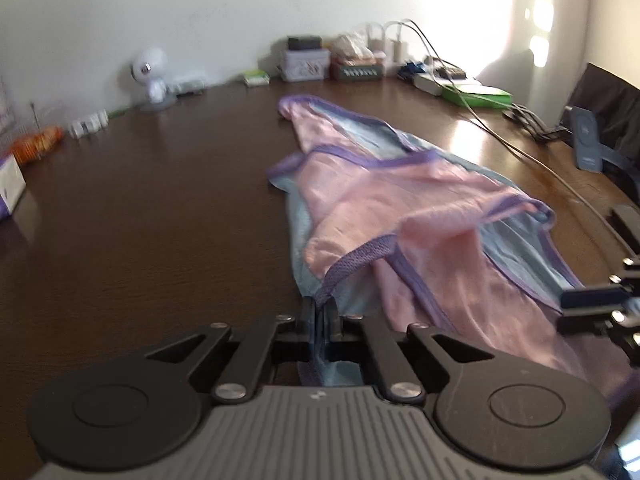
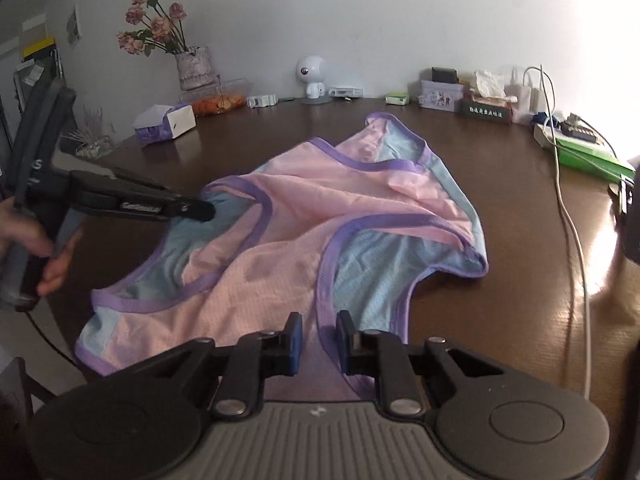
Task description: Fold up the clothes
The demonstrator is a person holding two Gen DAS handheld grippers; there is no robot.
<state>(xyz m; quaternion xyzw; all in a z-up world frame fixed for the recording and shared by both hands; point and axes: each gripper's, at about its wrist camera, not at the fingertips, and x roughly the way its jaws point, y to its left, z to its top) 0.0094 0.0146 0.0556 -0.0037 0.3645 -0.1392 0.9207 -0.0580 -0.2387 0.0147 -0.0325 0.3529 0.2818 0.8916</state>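
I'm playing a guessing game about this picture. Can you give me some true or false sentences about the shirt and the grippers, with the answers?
1. The shirt is pink and blue with purple edges. True.
2. The left gripper is pinching the shirt. True: its jaws are closed on a purple and blue edge.
3. The right gripper is squeezing the shirt tight. False: its jaws are apart, with the purple trim lying between them.
4. The shirt is neatly folded into a square. False: it lies spread out and rumpled on the table.
5. A vase of flowers stands near the wall. True.
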